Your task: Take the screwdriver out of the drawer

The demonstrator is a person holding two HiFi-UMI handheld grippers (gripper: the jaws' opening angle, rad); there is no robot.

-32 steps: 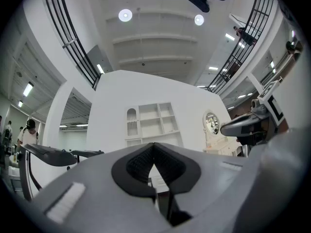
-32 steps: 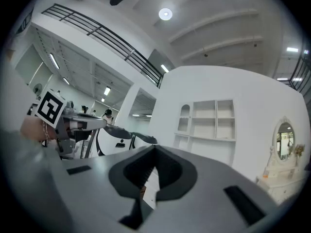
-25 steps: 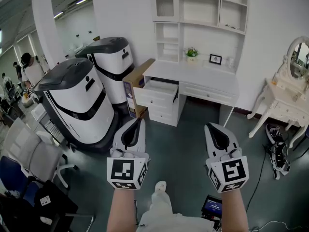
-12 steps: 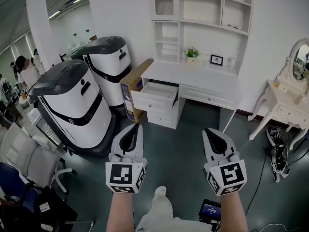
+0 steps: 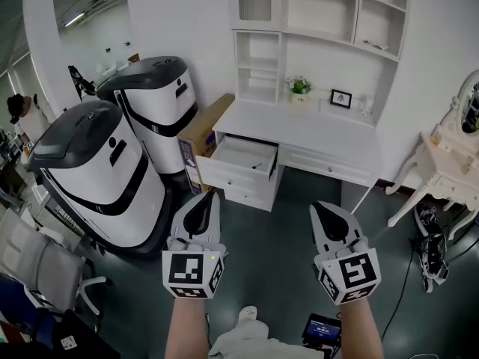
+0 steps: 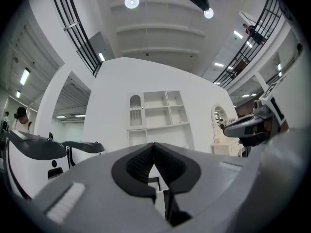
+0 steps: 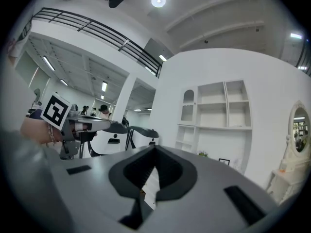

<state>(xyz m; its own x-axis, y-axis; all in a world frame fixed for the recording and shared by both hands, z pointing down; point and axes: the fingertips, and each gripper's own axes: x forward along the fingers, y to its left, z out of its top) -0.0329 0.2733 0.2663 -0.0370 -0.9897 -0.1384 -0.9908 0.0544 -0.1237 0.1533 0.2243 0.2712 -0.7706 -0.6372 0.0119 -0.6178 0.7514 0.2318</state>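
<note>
The white desk (image 5: 314, 133) stands ahead with its top left drawer (image 5: 238, 158) pulled open. A small dark object (image 5: 257, 165), possibly the screwdriver, lies inside near the drawer's right side; it is too small to be sure. My left gripper (image 5: 209, 196) and right gripper (image 5: 319, 207) are held side by side over the floor, well short of the desk, both pointing at it. In the left gripper view the left gripper (image 6: 154, 144) has its jaws together and holds nothing. In the right gripper view the right gripper (image 7: 155, 148) is likewise shut and holds nothing.
Two large white-and-black machines (image 5: 97, 170) stand at left, with a cardboard box (image 5: 200, 133) leaning between them and the desk. A shelf unit (image 5: 314, 21) tops the desk. A white dressing table (image 5: 441, 170) and shoes (image 5: 434, 253) are at right, chairs (image 5: 37, 268) at lower left.
Both grippers and the head have moved forward toward the desk, which now looks nearer, and the drawer's inside shows more. The jaws stayed shut.
</note>
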